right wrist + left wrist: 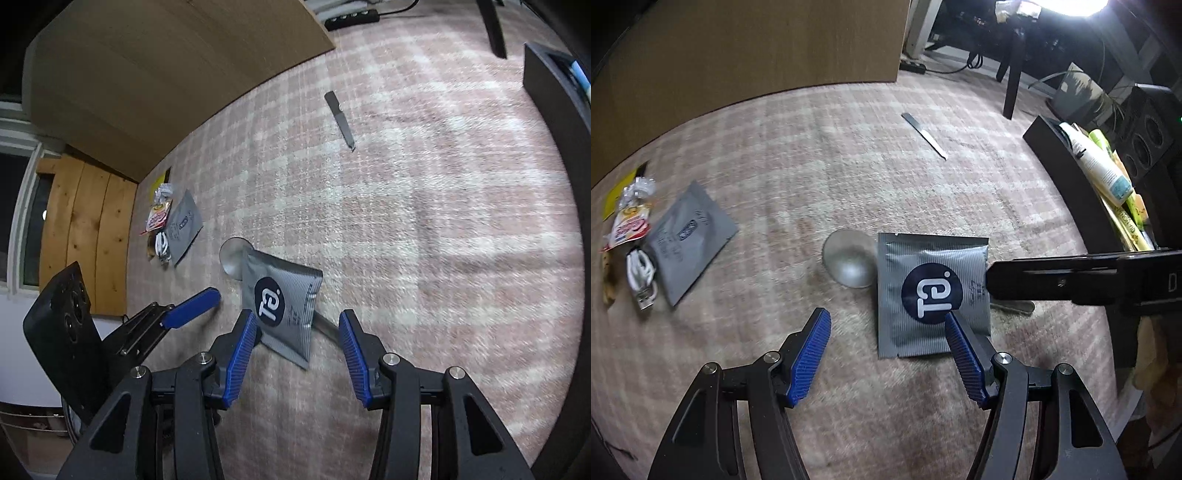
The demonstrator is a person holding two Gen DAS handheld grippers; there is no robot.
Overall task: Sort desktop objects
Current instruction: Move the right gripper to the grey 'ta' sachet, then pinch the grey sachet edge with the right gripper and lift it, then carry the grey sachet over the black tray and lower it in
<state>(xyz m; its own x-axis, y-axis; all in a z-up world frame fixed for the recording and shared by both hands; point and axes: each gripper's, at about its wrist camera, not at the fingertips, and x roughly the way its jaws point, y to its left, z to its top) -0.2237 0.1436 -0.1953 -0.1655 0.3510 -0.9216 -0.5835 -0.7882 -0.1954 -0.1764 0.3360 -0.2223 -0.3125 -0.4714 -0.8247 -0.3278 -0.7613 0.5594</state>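
Note:
A grey foil sachet with a dark round "Ta" logo lies on the pink checked carpet, partly over a spoon whose bowl sticks out on its left. My left gripper is open just in front of the sachet, its right finger over the sachet's near edge. My right gripper is open, straddling the near end of the sachet, with the spoon handle between its fingers. The right gripper's body reaches in from the right in the left wrist view.
At left lies a group: another grey sachet, a white USB cable, a red snack packet. A metal nail file lies further off. A black box with a tube and packets stands at right. A brown board stands behind.

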